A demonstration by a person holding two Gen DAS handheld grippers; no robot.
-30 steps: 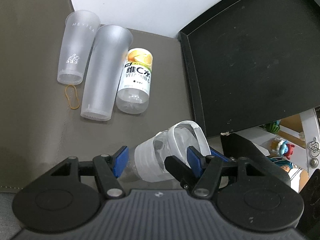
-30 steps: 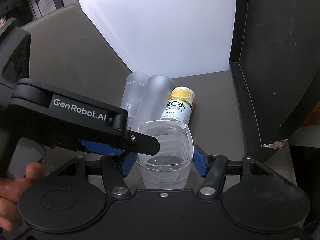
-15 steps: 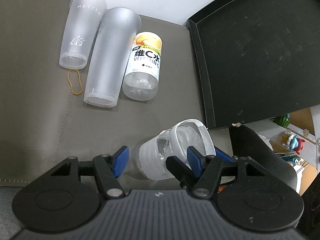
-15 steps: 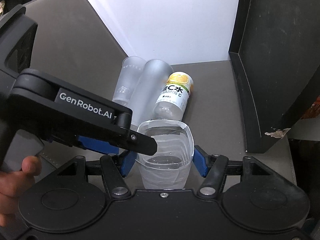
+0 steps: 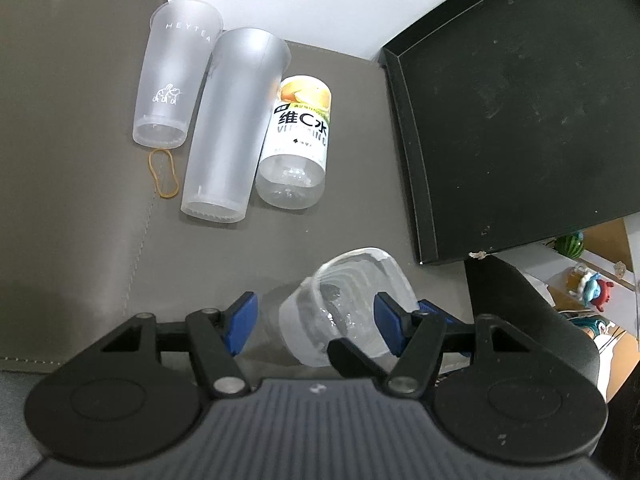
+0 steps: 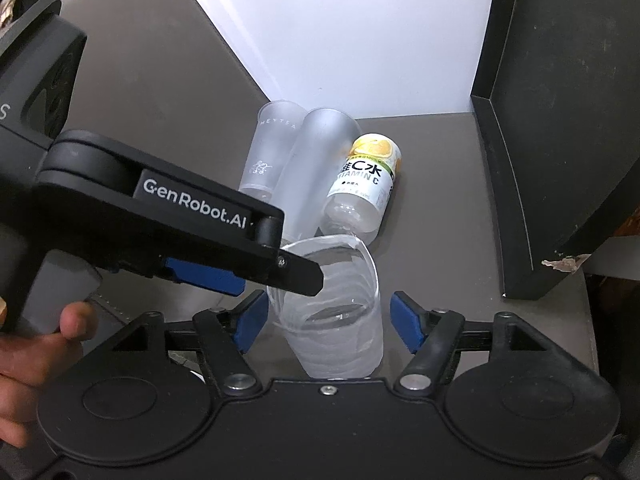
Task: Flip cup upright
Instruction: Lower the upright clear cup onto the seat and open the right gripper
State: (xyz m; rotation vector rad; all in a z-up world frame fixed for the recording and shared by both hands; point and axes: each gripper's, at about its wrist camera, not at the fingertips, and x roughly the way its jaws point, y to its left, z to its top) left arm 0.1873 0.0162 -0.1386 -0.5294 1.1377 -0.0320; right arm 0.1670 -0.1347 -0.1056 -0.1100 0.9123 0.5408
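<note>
A short clear plastic cup (image 5: 344, 308) stands mouth-up on the grey mat, between the blue pads of both grippers; it also shows in the right wrist view (image 6: 336, 320). My left gripper (image 5: 316, 322) is open, its pads apart from the cup's sides. My right gripper (image 6: 328, 322) is open too, with gaps on both sides of the cup. The left gripper's body (image 6: 160, 216) reaches over the cup's rim in the right wrist view.
Two frosted cups (image 5: 176, 80) (image 5: 232, 128) and a vitamin-water bottle (image 5: 298, 148) lie on their sides at the back. A rubber band (image 5: 162, 174) lies beside them. A black tray (image 5: 520, 112) sits to the right, by the mat's edge.
The right gripper's pads have spread away from the cup, which now stands free. The left gripper has drawn back and up a little, staying open.
</note>
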